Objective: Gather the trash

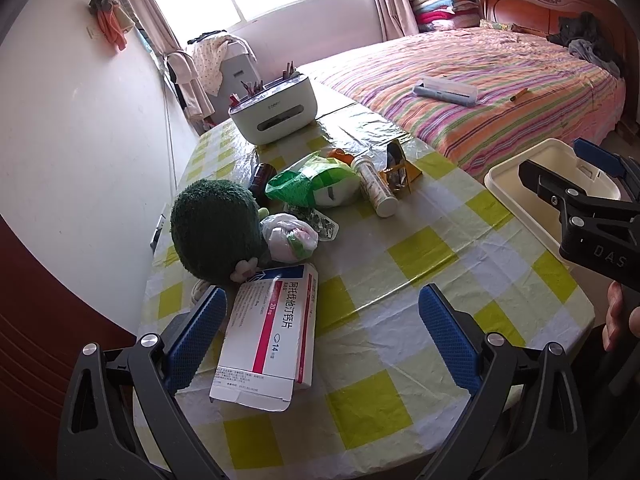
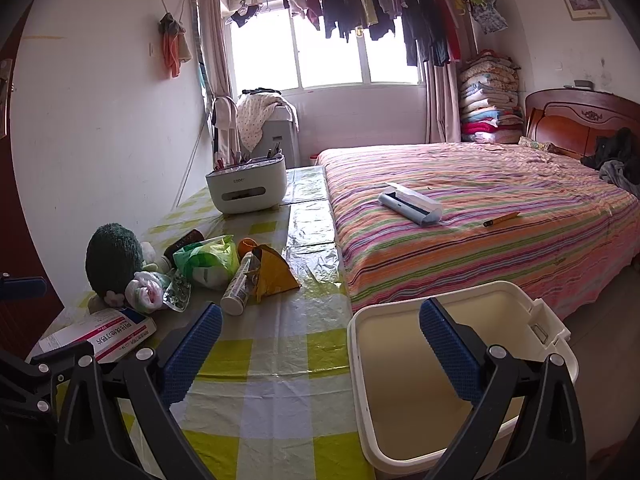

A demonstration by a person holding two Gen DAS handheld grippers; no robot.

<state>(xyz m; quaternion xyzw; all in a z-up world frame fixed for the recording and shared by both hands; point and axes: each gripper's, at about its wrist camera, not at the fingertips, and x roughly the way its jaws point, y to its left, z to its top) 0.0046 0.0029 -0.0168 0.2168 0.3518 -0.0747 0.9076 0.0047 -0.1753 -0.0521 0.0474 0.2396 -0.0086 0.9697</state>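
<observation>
Left gripper (image 1: pixel 320 336) is hanging spread wide over the medicine box (image 1: pixel 266 336), gripping nothing; right gripper (image 2: pixel 320 352) is gaping too, beside the bin (image 2: pixel 472 300) (looking empty). Farther off, bags (image 1: pixel 316 184) and tube (image 1: pixel 376 190) are lying uncollected on the table (image 1: pixel 420 264). Nothing's binned yet.

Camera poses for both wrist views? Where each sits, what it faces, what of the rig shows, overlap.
Left wrist: on the left gripper, low over the table's near end, facing the medicine box; its own open fingers, the right gripper and part of a hand show.
Right wrist: on the right gripper, at the table's bed-side edge over the bin, facing the window; its own open fingers show.
Shared: medicine box, bin, plush, bed.
</observation>
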